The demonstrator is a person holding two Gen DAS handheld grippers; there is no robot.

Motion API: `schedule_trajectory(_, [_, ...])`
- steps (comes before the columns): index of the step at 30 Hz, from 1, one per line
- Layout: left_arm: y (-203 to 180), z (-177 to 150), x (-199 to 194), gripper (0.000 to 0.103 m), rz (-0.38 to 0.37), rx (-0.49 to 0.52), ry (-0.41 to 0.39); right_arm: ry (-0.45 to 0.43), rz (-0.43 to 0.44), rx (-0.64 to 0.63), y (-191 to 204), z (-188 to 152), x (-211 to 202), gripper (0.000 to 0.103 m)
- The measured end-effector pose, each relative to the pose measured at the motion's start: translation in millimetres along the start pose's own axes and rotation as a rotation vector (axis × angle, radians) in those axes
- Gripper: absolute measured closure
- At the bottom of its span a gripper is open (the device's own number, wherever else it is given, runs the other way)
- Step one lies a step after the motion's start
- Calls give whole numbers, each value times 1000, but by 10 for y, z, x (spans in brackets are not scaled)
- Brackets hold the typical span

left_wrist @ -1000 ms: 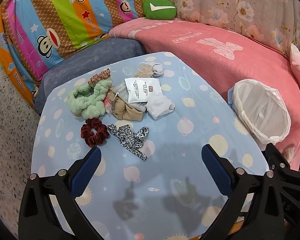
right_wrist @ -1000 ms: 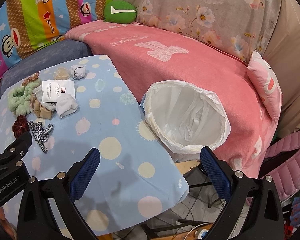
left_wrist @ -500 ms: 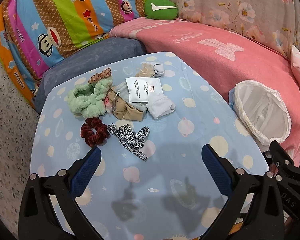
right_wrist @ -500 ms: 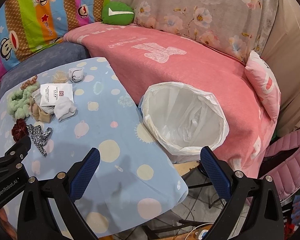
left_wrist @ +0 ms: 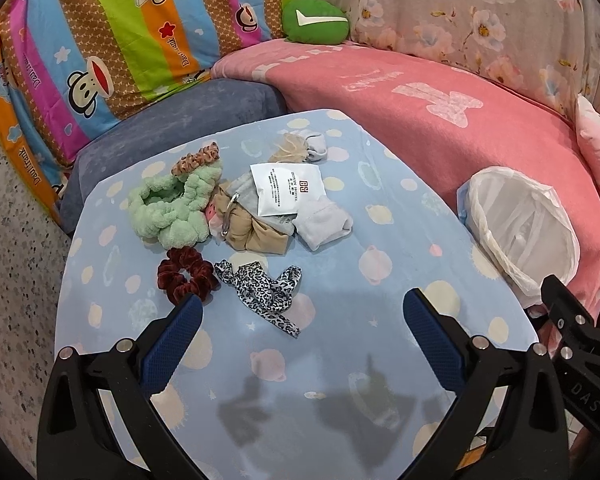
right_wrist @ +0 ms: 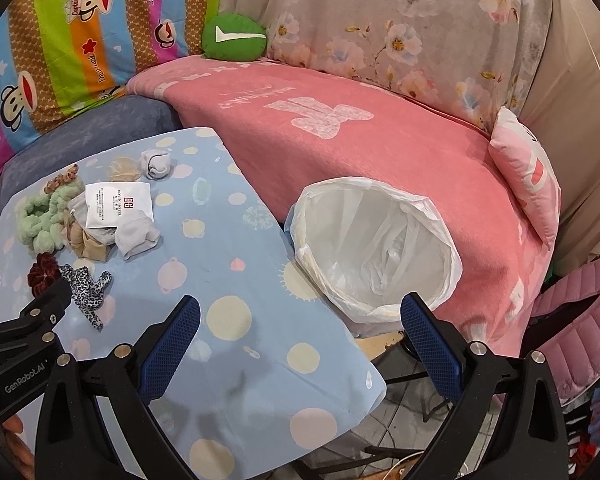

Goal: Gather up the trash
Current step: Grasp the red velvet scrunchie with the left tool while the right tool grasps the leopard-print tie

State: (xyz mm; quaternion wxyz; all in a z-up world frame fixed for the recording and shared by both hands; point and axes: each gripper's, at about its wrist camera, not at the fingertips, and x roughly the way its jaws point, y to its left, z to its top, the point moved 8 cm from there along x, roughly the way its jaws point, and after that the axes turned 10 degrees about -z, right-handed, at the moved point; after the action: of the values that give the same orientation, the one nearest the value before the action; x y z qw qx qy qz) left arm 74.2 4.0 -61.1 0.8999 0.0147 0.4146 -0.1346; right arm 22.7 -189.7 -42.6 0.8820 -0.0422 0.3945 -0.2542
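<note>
White paper marks the likeliest piece of trash: a printed sachet (left_wrist: 287,189) lying on top of a small heap of cloth near the far middle of the table (left_wrist: 340,360). Under and beside it sit a grey sock (left_wrist: 324,226), a tan cloth bundle (left_wrist: 256,232) and a fluffy green headband (left_wrist: 172,210). Nearer the camera lie a dark red scrunchie (left_wrist: 186,274) and a leopard-print hair tie (left_wrist: 266,290), with a balled grey sock (right_wrist: 158,163) farther back.

Over the last second both views have shifted only slightly, the right one drifting a little toward the bin, and nothing on the table has been touched. Collecting therefore seems not to have begun. The left hand-held gripper (left_wrist: 300,336) hovers above the table with its jaws spread wide and empty, aimed at the heap. The right hand-held gripper (right_wrist: 300,336) is likewise spread and empty, pointing toward the bin.

That bin (right_wrist: 452,264) stands at the table's right edge, against the pink blanket (right_wrist: 380,144). Its white plastic liner (right_wrist: 380,256) is crumpled inside, and no trash is visible in it.
</note>
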Motion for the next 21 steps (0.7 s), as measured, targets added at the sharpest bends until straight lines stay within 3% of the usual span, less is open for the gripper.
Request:
schedule_trajectory(9, [399,41,172,7,-15,-43,4,-31,28,-12,315,97,-32,7])
schedule_trajectory(15, [1056,-9,449,7,25,-147,46,-37,67,-21,651,125,56,7])
schedule_trajectory(21, [1686,-82,722,8,55,-227,72,-25,158,-38,1164,104,178,7])
